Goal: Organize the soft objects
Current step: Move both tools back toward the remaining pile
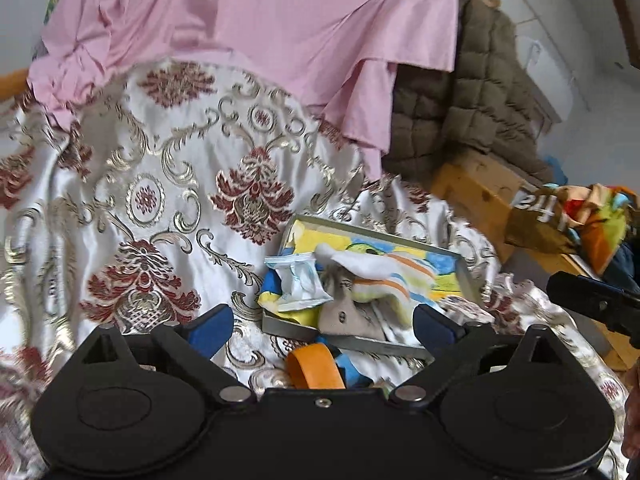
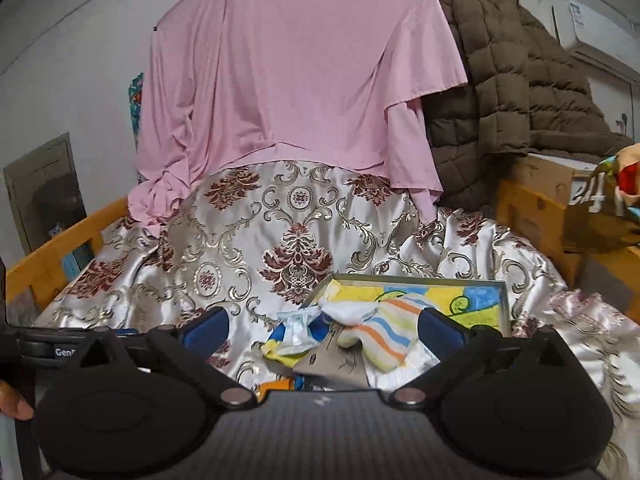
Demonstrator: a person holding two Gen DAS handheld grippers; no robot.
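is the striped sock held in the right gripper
No, the right gripper stands open and empty, while the striped sock lies on the metal tray.

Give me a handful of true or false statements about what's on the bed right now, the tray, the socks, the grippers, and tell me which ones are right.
1. Both grippers are empty, jaws wide apart. True: neither the left gripper nor the right gripper holds anything.
2. The striped sock lies in the metal tray. True.
3. The pink cloth is folded inside the tray. False: it hangs behind the bed, above the patterned bedspread.
4. The tray is empty. False: it holds the sock, a crumpled white wrapper and a yellow and blue cloth.
5. A brown quilted jacket is piled to the right of the pink cloth. True.
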